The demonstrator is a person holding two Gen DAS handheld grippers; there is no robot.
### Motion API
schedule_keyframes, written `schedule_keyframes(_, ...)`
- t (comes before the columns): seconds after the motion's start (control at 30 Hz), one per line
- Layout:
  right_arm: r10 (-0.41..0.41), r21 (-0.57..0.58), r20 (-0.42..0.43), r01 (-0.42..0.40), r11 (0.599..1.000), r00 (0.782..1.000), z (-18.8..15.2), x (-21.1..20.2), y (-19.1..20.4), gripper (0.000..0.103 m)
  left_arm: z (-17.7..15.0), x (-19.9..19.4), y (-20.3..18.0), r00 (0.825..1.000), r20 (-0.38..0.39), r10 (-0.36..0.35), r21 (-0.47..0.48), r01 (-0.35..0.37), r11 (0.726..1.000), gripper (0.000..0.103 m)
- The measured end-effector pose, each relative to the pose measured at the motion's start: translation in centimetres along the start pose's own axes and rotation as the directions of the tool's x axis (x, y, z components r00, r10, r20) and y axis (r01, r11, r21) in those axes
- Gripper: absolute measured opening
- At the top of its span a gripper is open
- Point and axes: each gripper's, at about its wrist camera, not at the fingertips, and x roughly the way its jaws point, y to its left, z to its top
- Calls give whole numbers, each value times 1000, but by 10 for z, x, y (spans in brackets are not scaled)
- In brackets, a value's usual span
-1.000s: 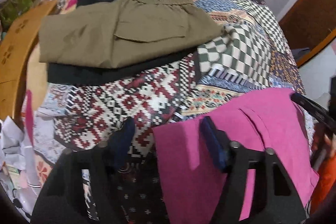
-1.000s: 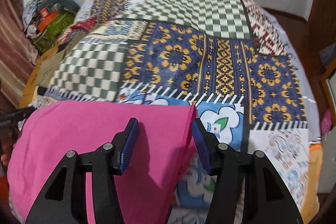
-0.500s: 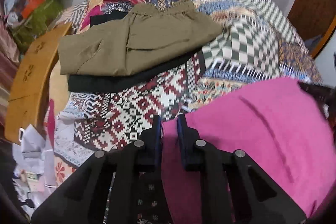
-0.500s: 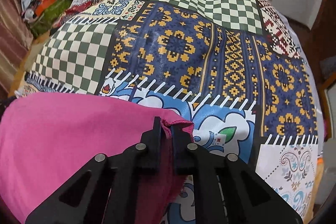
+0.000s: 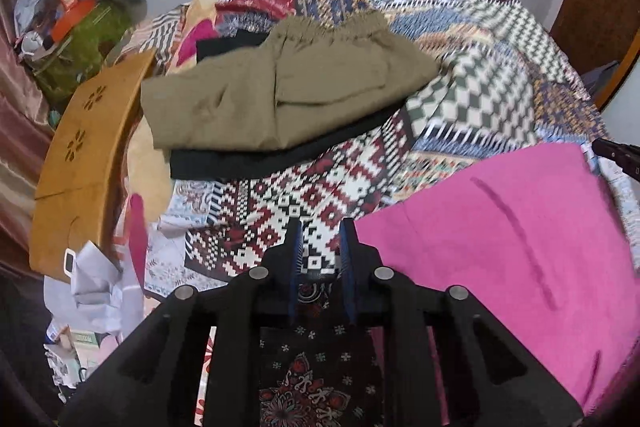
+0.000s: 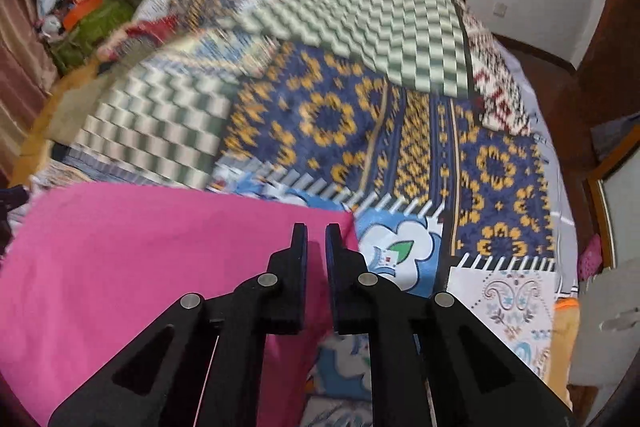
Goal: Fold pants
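Note:
Folded pink pants (image 5: 504, 243) lie flat on the patterned bedspread (image 5: 280, 211), at the lower right of the left wrist view and the lower left of the right wrist view (image 6: 140, 267). My left gripper (image 5: 320, 231) is slightly open and empty, just left of the pants' near-left corner, over bare bedspread. My right gripper (image 6: 316, 235) hovers above the pants' right corner, its jaws a narrow gap apart with no cloth between them. The right wrist view is blurred by motion.
A folded olive pair of pants (image 5: 280, 95) lies on a black garment (image 5: 256, 163) at the back left of the bed. A wooden board (image 5: 80, 163), papers and bags (image 5: 80, 39) crowd the left side. A wooden door frame (image 6: 608, 155) stands at the right.
Both grippers closed on the pink pants' corners half a second ago. Now both have let go and pulled back, the left one off to the left of the cloth.

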Motion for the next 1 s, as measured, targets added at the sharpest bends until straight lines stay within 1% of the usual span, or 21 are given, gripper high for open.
schedule_keyframes(0.03, 22, 0, 13, -22, 1000, 1000, 3, -9, 4, 14, 4, -5, -1, 1000, 10, -11, 0, 11, 1000, 22)
schedule_keyframes(0.07, 39, -2, 23, -39, 999, 999, 4, -15, 7, 22, 9, -10, -3, 999, 27, -20, 0, 20, 1000, 24)
schedule_keyframes(0.1, 66, -10, 37, -65, 998, 997, 8, -24, 15, 28, 13, -14, -6, 999, 41, -24, 0, 24, 1000, 30)
schedule_keyframes(0.13, 79, -19, 46, -79, 997, 996, 10, -30, 22, 43, 18, -19, -11, 998, 55, -34, 1, 34, 999, 40)
schedule_keyframes(0.17, 90, -27, 57, -89, 996, 994, 12, -34, 29, 54, 21, -21, -15, 997, 64, -49, 1, 50, 999, 46)
schedule_keyframes(0.2, 99, -36, 70, -97, 995, 993, 14, -37, 38, 59, 24, -22, -20, 995, 72, -67, 0, 67, 998, 55)
schedule_keyframes(0.23, 115, -53, 84, -111, 992, 990, 16, -39, 49, 66, 28, -23, -23, 994, 78, -81, 0, 81, 997, 59)
schedule_keyframes(0.27, 127, -69, 85, -122, 990, 988, 18, -39, 58, 68, 31, -23, -29, 993, 81, -91, 5, 91, 996, 61)
schedule_keyframes(0.33, 148, -102, 70, -141, 985, 986, 21, -29, 75, 70, 36, -21, -39, 993, 78, -89, 25, 88, 996, 68)
schedule_keyframes(0.43, 192, -138, 17, -188, 972, 981, 17, -13, 93, 71, 37, -10, -57, 995, 60, -81, 80, 76, 994, 74)
schedule_keyframes(0.5, 201, -162, -42, -205, 965, 979, 11, 1, 103, 71, 33, 2, -65, 996, 20, -85, 113, 82, 990, 74)
schedule_keyframes(0.53, 192, -177, -85, -205, 963, 978, 6, 11, 108, 71, 29, 10, -69, 996, -12, -87, 134, 88, 987, 74)
schedule_keyframes(0.57, 185, -184, -115, -204, 961, 976, 2, 19, 110, 71, 25, 19, -72, 995, -48, -86, 156, 92, 984, 74)
schedule_keyframes(0.6, 184, -182, -131, -206, 961, 974, -2, 25, 110, 71, 21, 26, -75, 995, -64, -76, 171, 86, 982, 75)
schedule_keyframes(0.67, 216, -143, -156, -239, 961, 964, -4, 29, 100, 77, 14, 30, -77, 997, -45, -65, 187, 72, 980, 78)
schedule_keyframes(0.7, 231, -124, -180, -255, 959, 956, -3, 31, 96, 77, 13, 28, -78, 998, -36, -57, 197, 63, 978, 79)
schedule_keyframes(0.73, 242, -103, -189, -264, 959, 952, -5, 31, 91, 77, 13, 27, -79, 998, -35, -54, 207, 60, 977, 79)
schedule_keyframes(0.8, 238, -100, -184, -259, 961, 954, -9, 29, 88, 78, 12, 24, -80, 998, -33, -48, 214, 54, 975, 79)
schedule_keyframes(1.0, 181, -136, -153, -202, 970, 971, -34, 5, 84, 79, 3, 11, -77, 999, -24, -46, 203, 50, 978, 79)
